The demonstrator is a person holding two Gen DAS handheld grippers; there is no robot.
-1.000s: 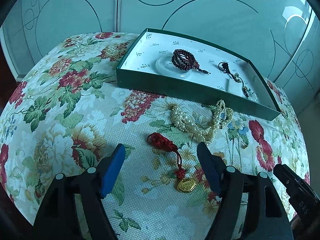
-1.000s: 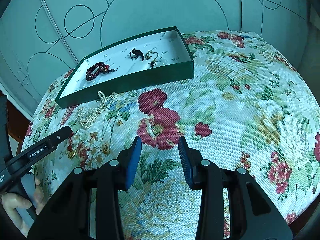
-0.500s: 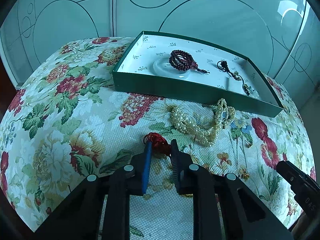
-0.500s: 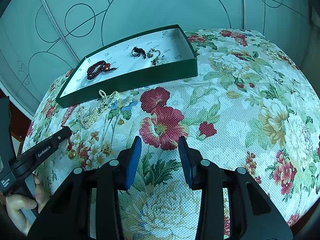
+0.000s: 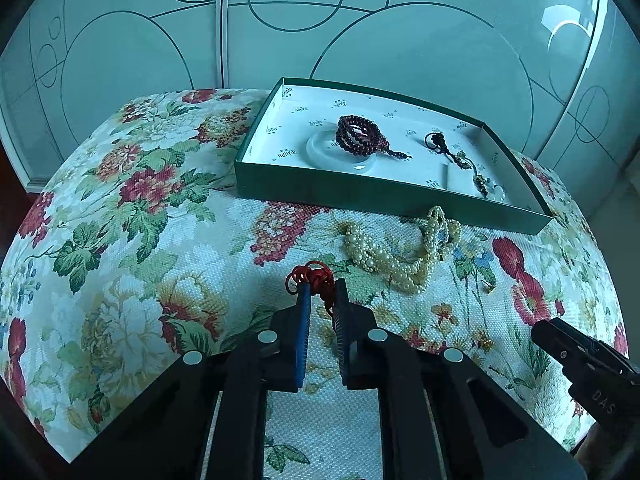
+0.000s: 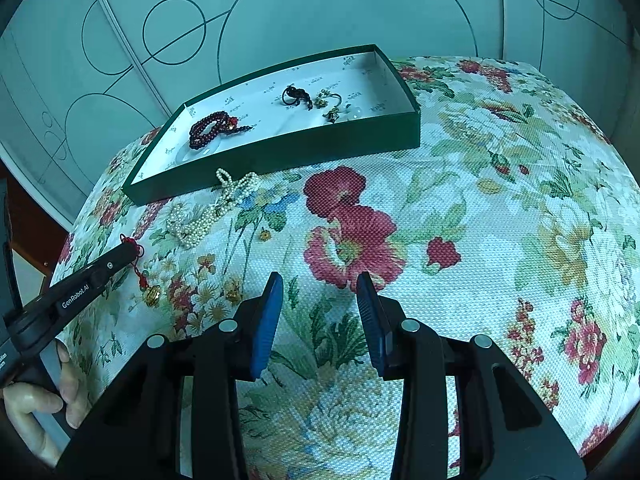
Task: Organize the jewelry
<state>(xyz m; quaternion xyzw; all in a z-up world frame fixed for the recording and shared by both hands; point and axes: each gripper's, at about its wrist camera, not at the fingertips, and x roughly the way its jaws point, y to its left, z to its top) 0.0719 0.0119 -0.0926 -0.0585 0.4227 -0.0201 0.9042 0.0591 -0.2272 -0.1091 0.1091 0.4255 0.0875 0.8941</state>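
My left gripper [image 5: 320,286] has its jaws closing tight on the red knotted cord [image 5: 310,274] of a charm, and the blue pads pinch it just above the flowered cloth. In the right wrist view the cord [image 6: 140,274] trails from the left gripper [image 6: 130,246] down to a small gold charm [image 6: 152,295]. A pearl necklace [image 5: 400,248] lies in front of the green box [image 5: 360,194]. Inside the box are a dark red bead bracelet [image 5: 360,136] and a black-corded piece [image 5: 438,142]. My right gripper [image 6: 320,284] hovers open over the cloth, with nothing between its fingers.
The flowered cushion [image 6: 500,200] falls away at its rounded edges. Pale glass doors with circle patterns [image 5: 400,40] stand just behind the box. A hand [image 6: 36,408] holds the left gripper's handle at the lower left of the right wrist view.
The left gripper's jaws went from wide open to pinched on the red cord, after moving forward so the gold charm is hidden behind the fingers. The right gripper has stayed still.
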